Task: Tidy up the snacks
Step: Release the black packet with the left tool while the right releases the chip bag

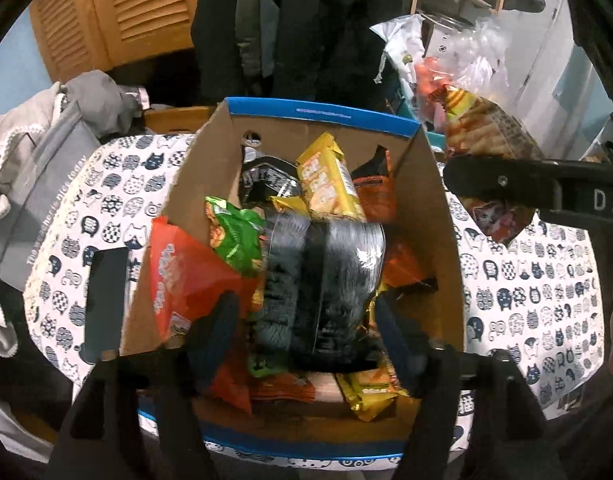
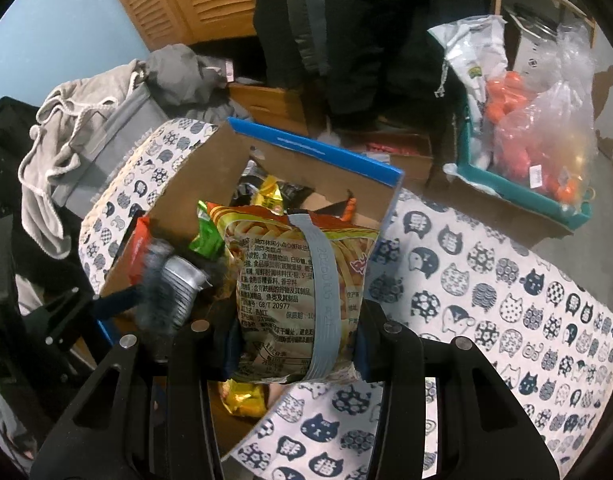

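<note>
Cat-print cloth (image 2: 486, 288), one box (image 1: 438, 216) (snack-filled)

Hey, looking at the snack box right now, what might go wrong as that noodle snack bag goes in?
1. The cardboard box already looks crowded with packets, so the noodle snack bag gripped in the right tongs may perch on top and slide out.
2. The left tongs sit open low in the box around the dark ridged pack; the right tongs coming in could bump them.
3. Squeezing the bag hard might crush its contents.
</note>
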The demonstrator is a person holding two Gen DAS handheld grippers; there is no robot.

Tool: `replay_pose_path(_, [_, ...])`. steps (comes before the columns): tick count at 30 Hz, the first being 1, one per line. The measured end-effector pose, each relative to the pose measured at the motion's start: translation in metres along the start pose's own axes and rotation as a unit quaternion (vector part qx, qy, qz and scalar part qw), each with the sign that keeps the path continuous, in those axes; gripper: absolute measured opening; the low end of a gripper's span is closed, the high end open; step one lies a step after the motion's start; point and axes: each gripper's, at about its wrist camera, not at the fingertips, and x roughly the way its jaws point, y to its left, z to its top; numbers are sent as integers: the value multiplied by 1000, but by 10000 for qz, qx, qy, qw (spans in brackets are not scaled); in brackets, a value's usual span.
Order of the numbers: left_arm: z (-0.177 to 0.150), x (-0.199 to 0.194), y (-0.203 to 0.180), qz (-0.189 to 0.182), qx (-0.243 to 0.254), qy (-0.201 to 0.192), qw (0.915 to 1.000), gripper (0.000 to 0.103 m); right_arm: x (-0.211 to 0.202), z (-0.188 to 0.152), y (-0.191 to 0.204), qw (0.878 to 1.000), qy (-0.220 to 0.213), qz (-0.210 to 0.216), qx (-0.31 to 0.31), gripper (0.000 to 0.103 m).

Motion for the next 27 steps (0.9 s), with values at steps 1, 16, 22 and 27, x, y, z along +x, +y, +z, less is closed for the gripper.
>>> replay_pose_path(1, [0, -2, 1, 30, -11, -34, 10000, 79, 1, 1, 1, 10000, 8, 15, 2, 42])
replay_pose_path(16, [6, -18, 22, -106, -410, -171, 9990, 81, 32, 24, 8, 9994, 164, 287, 39, 42])
replay_pose_path(22, [5, -23, 25, -71, -434, -214, 9988, 81, 37, 35, 9, 9994, 131, 325, 40, 43])
replay_pose_path(27, [6, -26, 25, 1, -459, -229, 9987, 81, 34, 36, 10, 9995, 59, 295, 67, 66])
